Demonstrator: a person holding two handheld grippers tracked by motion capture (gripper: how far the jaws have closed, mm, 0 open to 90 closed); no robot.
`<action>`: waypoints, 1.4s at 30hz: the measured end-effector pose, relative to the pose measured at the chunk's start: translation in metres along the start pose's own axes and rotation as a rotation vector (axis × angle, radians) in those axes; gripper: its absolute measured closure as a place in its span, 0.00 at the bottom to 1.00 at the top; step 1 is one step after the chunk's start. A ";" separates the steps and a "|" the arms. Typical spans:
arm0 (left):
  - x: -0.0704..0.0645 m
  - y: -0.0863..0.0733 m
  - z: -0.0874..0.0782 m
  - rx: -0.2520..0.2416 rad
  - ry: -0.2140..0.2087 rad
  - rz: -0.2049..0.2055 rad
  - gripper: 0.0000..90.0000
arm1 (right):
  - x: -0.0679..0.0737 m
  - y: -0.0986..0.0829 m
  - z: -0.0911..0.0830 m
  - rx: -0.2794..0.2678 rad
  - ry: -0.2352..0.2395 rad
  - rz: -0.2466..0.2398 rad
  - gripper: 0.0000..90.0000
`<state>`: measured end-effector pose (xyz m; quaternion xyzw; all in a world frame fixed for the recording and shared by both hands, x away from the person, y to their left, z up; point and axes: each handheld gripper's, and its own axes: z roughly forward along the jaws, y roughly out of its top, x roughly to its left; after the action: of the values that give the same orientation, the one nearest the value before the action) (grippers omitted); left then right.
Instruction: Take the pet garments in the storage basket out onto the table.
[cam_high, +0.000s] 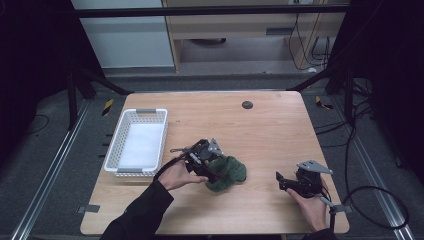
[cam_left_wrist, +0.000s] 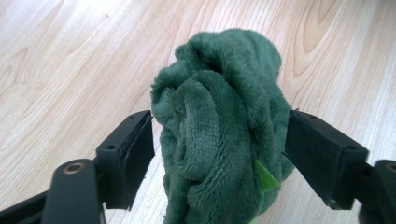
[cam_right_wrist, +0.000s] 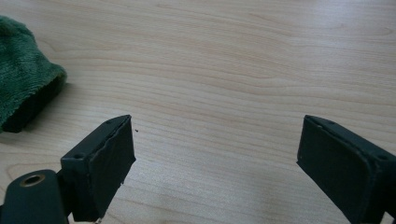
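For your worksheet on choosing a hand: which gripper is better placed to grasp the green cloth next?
Left, probably. The left gripper has its open jaws either side of the cloth. The right gripper is open over bare table, with the cloth off to one side.

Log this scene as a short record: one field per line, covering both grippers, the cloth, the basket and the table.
left gripper: jaws open, one on each side of the cloth, not yet clamped
right gripper: jaws open, nothing between them, near the table's right front edge
green cloth: fluffy, bunched into a heap, lying near the table's middle
white basket: mesh-walled, at the table's left, nothing inside
table: light wood
small dark disc: set near the far edge
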<state>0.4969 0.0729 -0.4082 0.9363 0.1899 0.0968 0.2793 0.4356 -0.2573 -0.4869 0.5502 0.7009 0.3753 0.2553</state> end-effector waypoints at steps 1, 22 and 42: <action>0.000 -0.001 -0.002 -0.015 0.004 0.000 0.23 | 0.000 0.000 0.000 0.000 0.000 0.000 0.12; 0.001 -0.050 -0.045 -0.319 0.106 -0.197 0.25 | 0.001 0.000 0.001 0.002 -0.003 0.001 0.11; -0.002 -0.109 -0.062 -0.435 0.226 -0.346 0.28 | 0.002 -0.001 0.000 -0.006 0.004 -0.005 0.11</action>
<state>0.4442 0.1868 -0.4181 0.7914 0.3512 0.1899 0.4629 0.4346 -0.2556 -0.4871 0.5471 0.7016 0.3778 0.2563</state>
